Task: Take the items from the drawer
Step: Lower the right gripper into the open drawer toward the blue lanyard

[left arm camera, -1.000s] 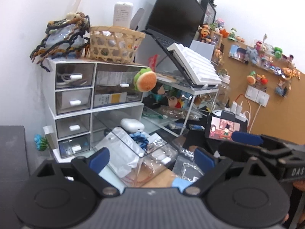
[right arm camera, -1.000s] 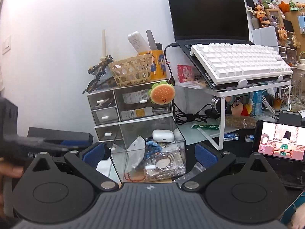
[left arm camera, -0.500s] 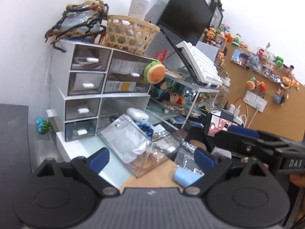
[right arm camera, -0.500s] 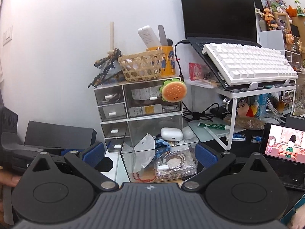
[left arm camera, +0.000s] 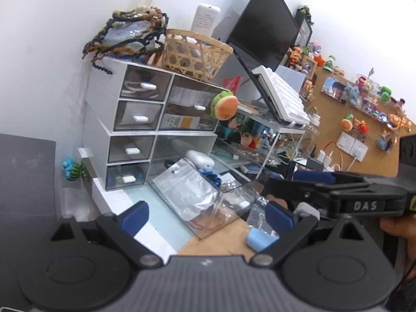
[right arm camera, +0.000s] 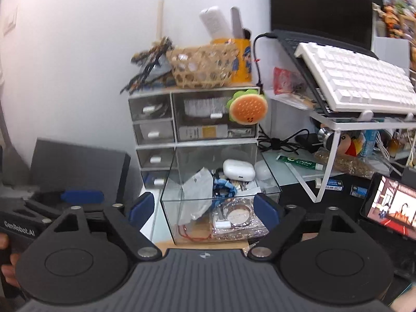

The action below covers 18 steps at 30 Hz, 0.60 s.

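A white drawer unit (left arm camera: 135, 119) (right arm camera: 156, 135) stands against the wall. Its clear lower-right drawer (left arm camera: 176, 213) (right arm camera: 169, 176) is pulled out toward me. Inside lie a white earbud case (right arm camera: 238, 170) (left arm camera: 199, 160), a silvery plastic bag (right arm camera: 197, 189) (left arm camera: 187, 189), a blue beaded band (right arm camera: 221, 184) and a clear packet (right arm camera: 236, 218). My right gripper (right arm camera: 204, 209) is open just in front of the drawer's front wall, holding nothing; it also shows as the right gripper (left arm camera: 338, 195) reaching in from the right. My left gripper (left arm camera: 208, 215) is open and empty, left of the drawer.
A woven basket (right arm camera: 200, 67) and a burger plush (right arm camera: 247, 108) sit on the unit. A white keyboard (right arm camera: 358, 80) rests on a stand to the right, a lit phone (right arm camera: 392, 208) below it. A black box (right arm camera: 78, 166) stands left. A light blue case (left arm camera: 260, 238) lies on the desk.
The right gripper has moved closer to the pulled-out drawer, which now looks larger. The left gripper has shifted and turned, and sees the right gripper reach further in. Both stay open.
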Each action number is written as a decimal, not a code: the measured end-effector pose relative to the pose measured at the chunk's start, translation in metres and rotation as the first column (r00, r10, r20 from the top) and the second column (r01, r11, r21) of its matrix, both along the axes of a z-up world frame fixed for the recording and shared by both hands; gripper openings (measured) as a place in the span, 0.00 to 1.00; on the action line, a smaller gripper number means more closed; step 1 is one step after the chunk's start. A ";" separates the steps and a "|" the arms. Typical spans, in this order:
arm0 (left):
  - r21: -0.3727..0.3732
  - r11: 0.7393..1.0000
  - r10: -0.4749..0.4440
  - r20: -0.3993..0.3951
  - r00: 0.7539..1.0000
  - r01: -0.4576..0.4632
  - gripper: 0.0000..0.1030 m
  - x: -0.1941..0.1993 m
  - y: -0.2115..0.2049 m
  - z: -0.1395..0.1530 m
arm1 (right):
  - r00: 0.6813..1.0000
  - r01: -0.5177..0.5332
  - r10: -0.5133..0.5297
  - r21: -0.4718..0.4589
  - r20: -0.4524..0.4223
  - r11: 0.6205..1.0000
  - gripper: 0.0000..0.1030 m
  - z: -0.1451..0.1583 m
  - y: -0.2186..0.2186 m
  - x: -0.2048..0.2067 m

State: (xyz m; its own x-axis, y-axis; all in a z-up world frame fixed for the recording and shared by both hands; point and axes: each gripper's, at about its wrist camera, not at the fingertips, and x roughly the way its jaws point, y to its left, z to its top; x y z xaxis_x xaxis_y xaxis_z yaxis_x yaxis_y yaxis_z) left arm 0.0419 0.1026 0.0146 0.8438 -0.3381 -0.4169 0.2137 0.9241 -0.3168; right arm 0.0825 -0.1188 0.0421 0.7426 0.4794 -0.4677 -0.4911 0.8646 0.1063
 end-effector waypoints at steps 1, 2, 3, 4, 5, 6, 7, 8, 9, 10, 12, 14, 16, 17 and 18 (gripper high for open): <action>-0.003 1.000 -0.001 0.002 1.000 0.001 0.95 0.000 0.001 0.000 | 1.000 -0.005 0.005 -0.009 -0.005 1.000 0.77 0.000 0.001 0.003; -0.007 1.000 -0.005 0.003 1.000 0.005 0.95 0.000 0.001 0.000 | 1.000 -0.009 0.009 -0.017 -0.009 1.000 0.74 0.001 0.002 0.006; -0.010 1.000 -0.008 0.005 1.000 0.008 0.95 -0.001 0.001 0.000 | 1.000 -0.014 0.014 -0.026 -0.014 1.000 0.72 0.001 0.003 0.009; -0.008 1.000 -0.012 0.008 1.000 0.012 0.95 -0.001 0.001 0.000 | 1.000 -0.019 0.018 -0.034 -0.019 0.999 0.69 0.002 0.004 0.012; -0.007 1.000 -0.014 0.010 1.000 0.014 0.95 -0.001 0.001 0.000 | 0.999 -0.023 0.022 -0.043 -0.023 0.999 0.67 0.002 0.005 0.014; -0.005 1.000 -0.014 0.013 1.000 0.014 0.95 -0.001 0.001 0.000 | 0.999 -0.028 0.027 -0.051 -0.028 0.998 0.67 0.003 0.007 0.017; -0.005 1.000 -0.014 0.014 1.000 0.014 0.95 -0.001 0.001 0.001 | 0.999 -0.033 0.031 -0.059 -0.033 0.998 0.66 0.003 0.008 0.020; -0.007 1.000 -0.012 0.015 1.000 0.012 0.95 -0.001 0.002 0.000 | 0.999 -0.038 0.035 -0.068 -0.038 0.997 0.66 0.004 0.009 0.023; -0.010 1.000 -0.011 0.015 1.000 0.011 0.95 -0.001 0.003 0.000 | 0.998 -0.043 0.040 -0.076 -0.043 0.996 0.66 0.004 0.010 0.026; -0.014 1.000 -0.009 0.014 1.000 0.009 0.95 -0.001 0.004 0.000 | 0.998 -0.048 0.044 -0.085 -0.048 0.995 0.66 0.005 0.011 0.029; -0.027 1.000 -0.008 0.009 1.000 0.009 0.95 0.000 0.006 -0.001 | 0.997 -0.058 0.052 -0.101 -0.058 0.993 0.66 0.006 0.013 0.035; -0.040 0.999 -0.015 0.005 1.000 0.015 0.95 0.000 0.008 -0.003 | 0.996 -0.068 0.060 -0.118 -0.068 0.991 0.62 0.007 0.015 0.041; -0.033 0.999 -0.014 0.000 1.000 0.014 0.95 0.000 0.008 -0.005 | 0.995 -0.078 0.068 -0.134 -0.078 0.988 0.60 0.008 0.017 0.046; -0.025 1.000 -0.010 -0.002 1.000 0.010 0.95 0.001 0.008 -0.006 | 0.994 -0.083 0.072 -0.142 -0.083 0.986 0.57 0.008 0.019 0.049; -0.021 1.000 -0.007 -0.004 1.000 0.007 0.95 0.001 0.007 -0.007 | 0.993 -0.088 0.076 -0.150 -0.088 0.985 0.56 0.009 0.020 0.052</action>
